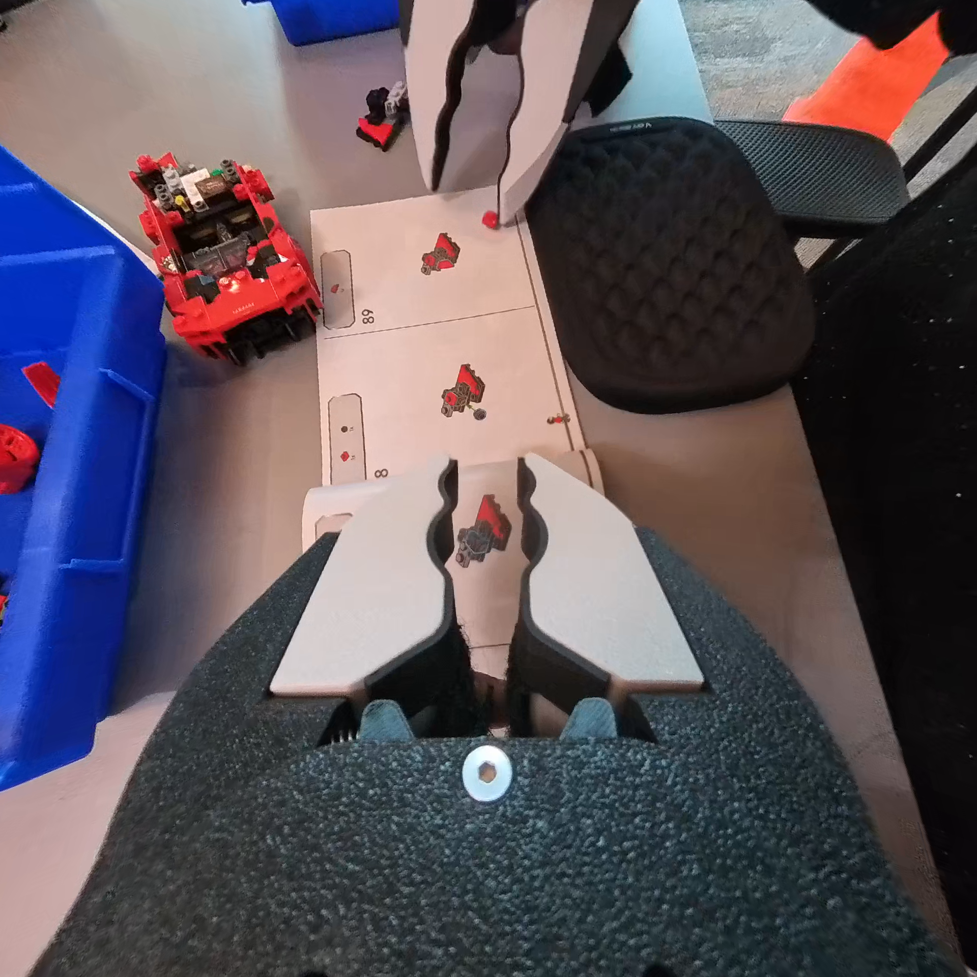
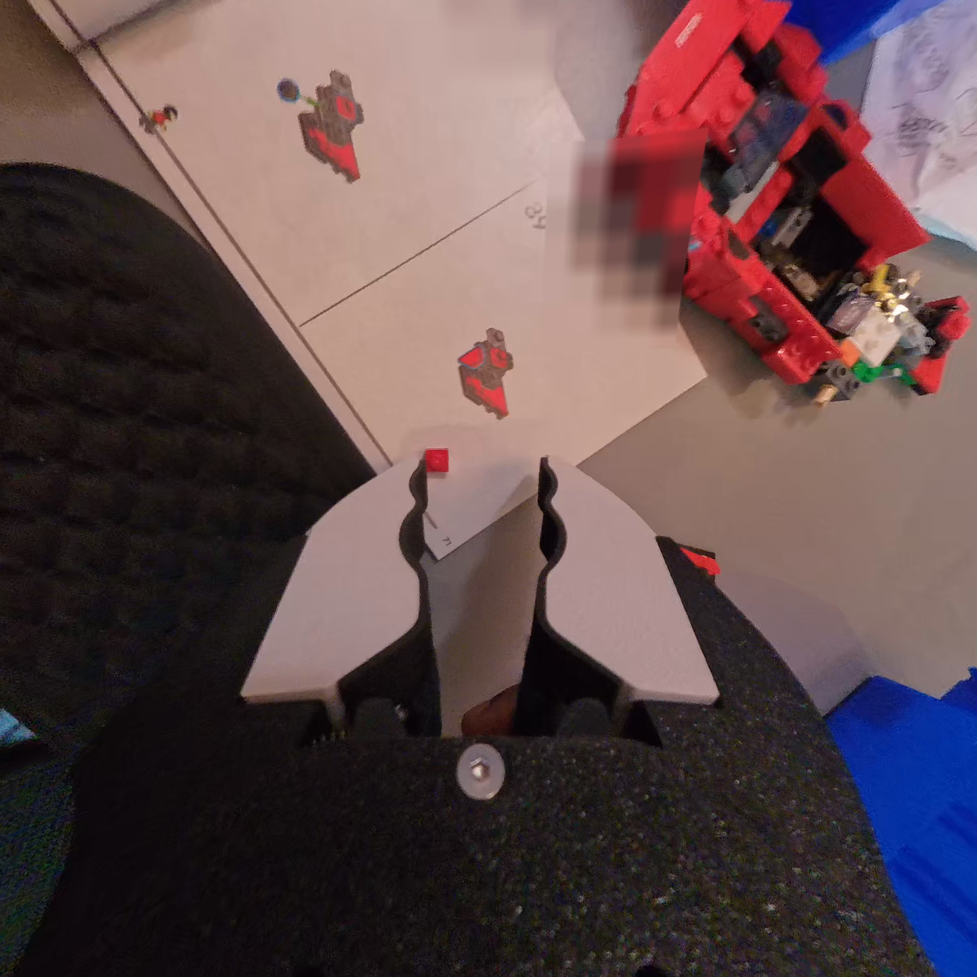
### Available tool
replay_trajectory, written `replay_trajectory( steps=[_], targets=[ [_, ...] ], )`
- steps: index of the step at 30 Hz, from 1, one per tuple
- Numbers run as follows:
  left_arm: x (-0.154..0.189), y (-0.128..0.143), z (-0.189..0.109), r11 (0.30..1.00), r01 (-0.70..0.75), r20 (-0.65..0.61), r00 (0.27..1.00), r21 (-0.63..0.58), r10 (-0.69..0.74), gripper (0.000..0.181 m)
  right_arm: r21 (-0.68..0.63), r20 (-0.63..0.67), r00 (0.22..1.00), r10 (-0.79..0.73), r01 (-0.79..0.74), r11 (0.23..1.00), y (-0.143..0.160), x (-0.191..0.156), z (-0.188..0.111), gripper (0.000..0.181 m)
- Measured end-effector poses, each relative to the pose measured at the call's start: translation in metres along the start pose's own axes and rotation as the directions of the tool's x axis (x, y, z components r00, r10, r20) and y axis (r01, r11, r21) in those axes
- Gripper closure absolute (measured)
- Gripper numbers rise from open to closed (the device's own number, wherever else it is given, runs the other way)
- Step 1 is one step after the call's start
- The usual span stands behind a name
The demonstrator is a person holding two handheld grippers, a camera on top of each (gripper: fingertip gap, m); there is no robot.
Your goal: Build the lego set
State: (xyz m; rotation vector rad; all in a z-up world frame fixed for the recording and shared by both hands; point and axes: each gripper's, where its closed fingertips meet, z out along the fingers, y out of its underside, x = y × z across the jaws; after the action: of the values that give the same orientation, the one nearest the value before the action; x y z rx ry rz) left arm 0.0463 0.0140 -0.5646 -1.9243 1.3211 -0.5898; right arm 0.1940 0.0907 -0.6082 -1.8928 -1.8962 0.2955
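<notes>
A small red square piece (image 2: pixel 437 459) lies on the open instruction booklet (image 2: pixel 423 238), right at the tip of the left finger of my right gripper (image 2: pixel 481 465), which is open and empty. In the left wrist view that piece (image 1: pixel 490 219) sits at the booklet's (image 1: pixel 423 296) far edge under the right gripper (image 1: pixel 470 201). My left gripper (image 1: pixel 486 465) is open and empty, hovering over the booklet's near end. The partly built red car (image 1: pixel 222 259) stands left of the booklet and also shows in the right wrist view (image 2: pixel 782 211). A small black and red sub-assembly (image 1: pixel 381 119) lies farther back.
Blue bins (image 1: pixel 79 423) with loose red parts stand at the left, and another blue bin (image 1: pixel 338 21) is at the back. A black chair cushion (image 1: pixel 666 264) presses against the table's right edge. An orange cone (image 1: pixel 872 79) stands on the floor beyond. Tip to tip, the grippers are about 20 cm apart.
</notes>
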Motion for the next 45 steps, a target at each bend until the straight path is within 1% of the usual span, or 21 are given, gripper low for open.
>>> replay_trajectory(
  steps=[3, 5, 6, 8, 9, 10, 11, 13, 15, 19, 20, 21, 23, 26, 29, 32, 36, 38, 40, 41, 45],
  targets=[
    [-0.002, 0.001, 0.0, 1.0, 0.003, 0.0, 1.0, 0.01, -0.003, 0.161, 0.001, -0.041, 0.999, -0.021, 0.021, 1.0, 0.0, 0.005, -0.002, 0.136],
    [-0.004, 0.003, 0.0, 1.0, 0.007, -0.001, 1.0, 0.01, -0.007, 0.161, -0.003, -0.023, 0.999, -0.022, 0.022, 1.0, 0.0, 0.003, 0.0, 0.132],
    [-0.004, 0.004, 0.001, 1.0, 0.007, 0.0, 1.0, 0.01, -0.007, 0.161, 0.009, -0.025, 0.999, -0.025, 0.025, 1.0, -0.002, 0.005, -0.001, 0.126],
    [-0.006, 0.005, 0.003, 1.0, 0.004, 0.008, 1.0, 0.013, -0.004, 0.162, 0.047, -0.059, 0.997, -0.051, 0.054, 0.997, -0.008, 0.01, -0.003, 0.122],
    [-0.007, 0.004, 0.004, 1.0, -0.005, 0.012, 1.0, 0.019, 0.005, 0.163, 0.05, -0.062, 0.996, -0.071, 0.074, 0.996, -0.009, 0.01, -0.002, 0.121],
    [-0.007, 0.003, 0.004, 1.0, -0.019, 0.014, 1.0, 0.024, 0.019, 0.165, 0.017, -0.062, 0.993, -0.1, 0.101, 0.995, -0.004, 0.008, 0.001, 0.118],
    [-0.007, 0.0, 0.005, 0.999, -0.035, 0.012, 0.999, 0.031, 0.034, 0.167, 0.045, -0.067, 0.991, -0.114, 0.117, 0.992, -0.008, 0.008, 0.0, 0.116],
    [-0.007, -0.006, 0.006, 0.997, -0.064, -0.006, 0.998, 0.031, 0.064, 0.168, 0.033, -0.116, 0.981, -0.158, 0.163, 0.986, -0.008, 0.014, -0.005, 0.11],
    [-0.009, -0.009, 0.007, 0.996, -0.085, -0.013, 0.996, 0.011, 0.085, 0.167, 0.109, -0.12, 0.983, -0.14, 0.154, 0.982, -0.017, 0.016, -0.015, 0.11],
    [-0.015, -0.012, 0.005, 0.997, -0.059, 0.019, 0.998, 0.046, 0.058, 0.166, 0.285, -0.033, 0.998, -0.054, 0.061, 0.957, -0.048, 0.019, -0.038, 0.113],
    [-0.017, -0.012, 0.004, 0.997, -0.047, 0.038, 0.998, 0.062, 0.045, 0.167, 0.315, -0.017, 0.999, -0.049, 0.052, 0.948, -0.06, 0.023, -0.043, 0.118],
    [-0.02, -0.011, 0.002, 0.996, -0.04, 0.064, 0.997, 0.077, 0.035, 0.167, 0.345, -0.012, 0.999, -0.048, 0.049, 0.937, -0.074, 0.03, -0.047, 0.124],
    [-0.027, -0.007, 0.0, 0.994, -0.042, 0.119, 0.992, 0.104, 0.029, 0.167, 0.395, 0.038, 0.996, -0.085, 0.063, 0.916, -0.11, 0.04, -0.054, 0.129],
    [-0.029, -0.002, 0.003, 0.99, -0.045, 0.122, 0.992, 0.131, 0.028, 0.167, 0.426, 0.099, 0.984, -0.15, 0.094, 0.9, -0.167, 0.064, -0.055, 0.137],
    [-0.026, 0.004, 0.007, 0.99, -0.015, 0.082, 0.997, 0.142, 0.003, 0.168, 0.388, 0.2, 0.952, -0.23, 0.139, 0.911, -0.209, 0.086, -0.034, 0.14],
    [-0.021, 0.008, 0.012, 0.989, 0.004, 0.04, 0.999, 0.149, -0.01, 0.168, 0.318, 0.324, 0.886, -0.333, 0.23, 0.92, -0.233, 0.096, 0.0, 0.144],
    [-0.018, 0.011, 0.015, 0.991, -0.016, 0.021, 1.0, 0.13, 0.013, 0.168, 0.236, 0.372, 0.812, -0.45, 0.386, 0.892, -0.252, 0.099, 0.055, 0.148],
    [-0.017, 0.011, 0.015, 0.991, -0.017, 0.013, 1.0, 0.131, 0.015, 0.169, 0.195, 0.403, 0.792, -0.458, 0.414, 0.889, -0.258, 0.093, 0.081, 0.152],
    [-0.017, 0.01, 0.013, 0.989, -0.007, 0.008, 1.0, 0.146, 0.006, 0.169, 0.148, 0.429, 0.78, -0.455, 0.436, 0.888, -0.258, 0.089, 0.104, 0.161],
    [-0.018, 0.009, 0.012, 0.987, 0.003, 0.006, 1.0, 0.159, -0.004, 0.169, 0.139, 0.429, 0.779, -0.458, 0.444, 0.885, -0.26, 0.088, 0.112, 0.165],
    [-0.023, 0.003, 0.005, 0.975, 0.057, -0.004, 0.998, 0.217, -0.057, 0.172, 0.147, 0.417, 0.776, -0.473, 0.456, 0.878, -0.271, 0.086, 0.133, 0.165]
  ],
)
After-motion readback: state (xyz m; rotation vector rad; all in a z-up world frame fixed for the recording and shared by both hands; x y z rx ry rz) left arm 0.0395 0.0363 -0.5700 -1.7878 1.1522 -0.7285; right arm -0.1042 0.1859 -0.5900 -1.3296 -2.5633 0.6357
